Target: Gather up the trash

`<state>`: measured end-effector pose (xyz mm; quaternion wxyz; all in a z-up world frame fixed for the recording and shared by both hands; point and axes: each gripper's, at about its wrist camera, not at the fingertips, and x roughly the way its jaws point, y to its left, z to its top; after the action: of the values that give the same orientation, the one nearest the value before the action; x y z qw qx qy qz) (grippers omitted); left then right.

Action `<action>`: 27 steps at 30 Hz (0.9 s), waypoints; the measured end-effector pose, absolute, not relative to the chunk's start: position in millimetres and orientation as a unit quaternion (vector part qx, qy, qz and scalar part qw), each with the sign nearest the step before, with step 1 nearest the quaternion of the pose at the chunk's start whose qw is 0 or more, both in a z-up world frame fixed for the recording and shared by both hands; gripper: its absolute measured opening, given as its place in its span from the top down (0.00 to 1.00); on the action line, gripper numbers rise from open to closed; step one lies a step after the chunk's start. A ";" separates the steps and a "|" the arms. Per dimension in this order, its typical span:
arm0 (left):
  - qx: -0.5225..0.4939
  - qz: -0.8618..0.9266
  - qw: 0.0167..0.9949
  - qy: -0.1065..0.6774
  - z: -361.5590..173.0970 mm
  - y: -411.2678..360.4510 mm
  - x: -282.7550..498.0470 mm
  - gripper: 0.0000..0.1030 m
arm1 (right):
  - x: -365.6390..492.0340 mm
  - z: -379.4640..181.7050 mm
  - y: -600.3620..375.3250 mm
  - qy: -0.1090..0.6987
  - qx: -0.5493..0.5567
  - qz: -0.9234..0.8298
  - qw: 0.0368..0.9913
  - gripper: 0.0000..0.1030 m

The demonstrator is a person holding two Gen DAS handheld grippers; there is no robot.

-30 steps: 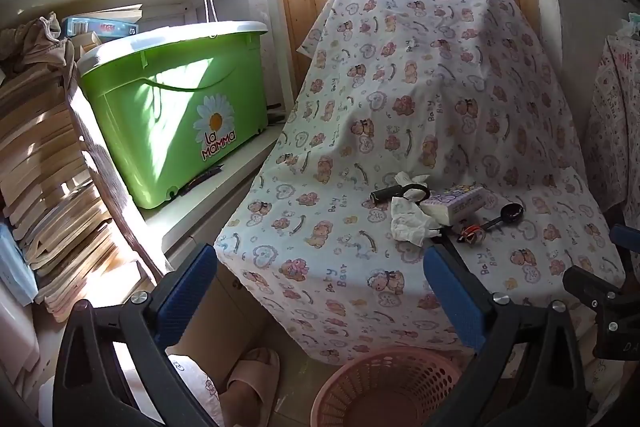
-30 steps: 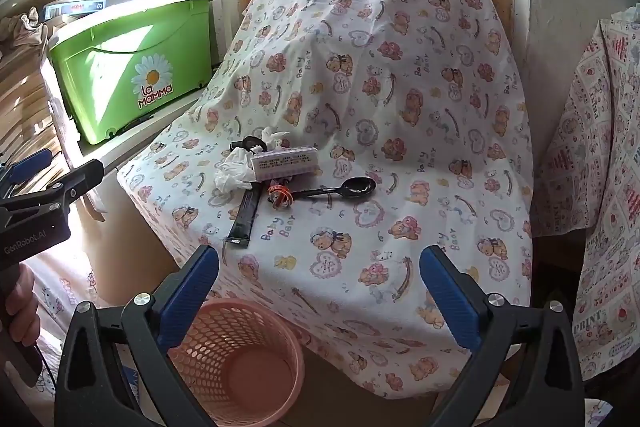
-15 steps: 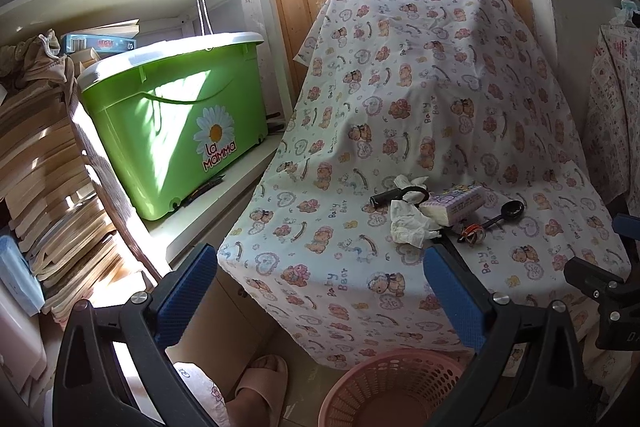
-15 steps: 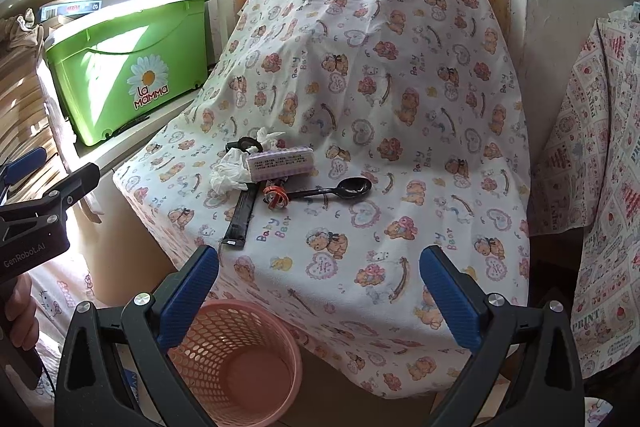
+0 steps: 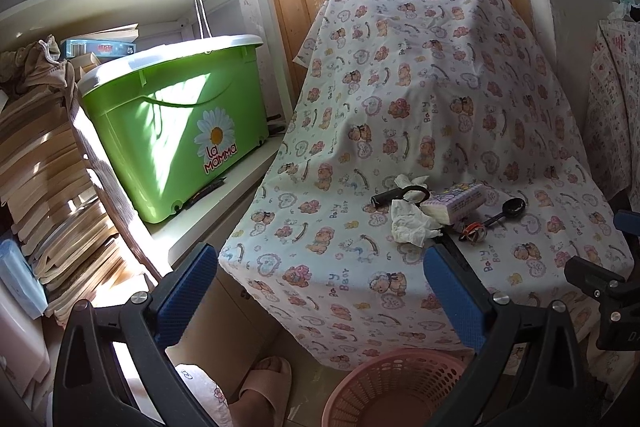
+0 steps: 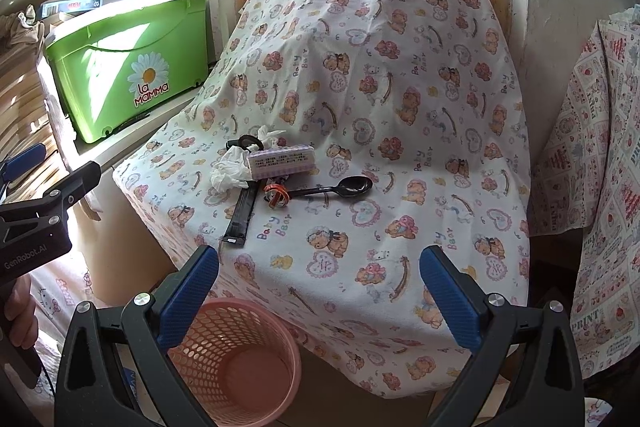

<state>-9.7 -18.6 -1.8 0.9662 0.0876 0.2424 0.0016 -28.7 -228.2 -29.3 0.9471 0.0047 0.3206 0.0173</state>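
both grippers hang open and empty as a black spoon [image 6: 334, 189] lies across the printed cloth [image 6: 400, 75], bowl pointing right.

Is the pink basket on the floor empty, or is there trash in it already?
Empty. The right wrist view looks down into the pink basket and shows only its bare bottom. The crumpled tissue lies on the cloth.

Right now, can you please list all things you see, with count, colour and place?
crumpled tissue: one, white, on the covered seat
small packet: one, pale purple, beside the tissue
spoon: one, black, right of the packet
flat strip: one, black, below the tissue
basket: one, pink, on the floor, empty
storage box: one, green, on the shelf
slipper: one, beige, on the floor
left tongs: open
right tongs: open
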 end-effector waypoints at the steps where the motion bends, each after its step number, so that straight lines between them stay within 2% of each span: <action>1: 0.087 0.001 0.966 0.243 -1.7 -18.4 -9.8 0.01 | -28.9 -29.3 -227.9 0.320 0.005 0.017 0.947 0.01; 27: 0.127 0.007 0.970 0.206 -4.3 -28.8 -20.5 0.01 | -28.5 -30.4 -228.7 0.321 0.003 0.014 0.947 0.01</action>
<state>-20.5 -28.8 -4.3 0.9702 0.1269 0.2061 0.0068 -28.5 -228.7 -30.4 0.9468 0.0028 0.3215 0.0140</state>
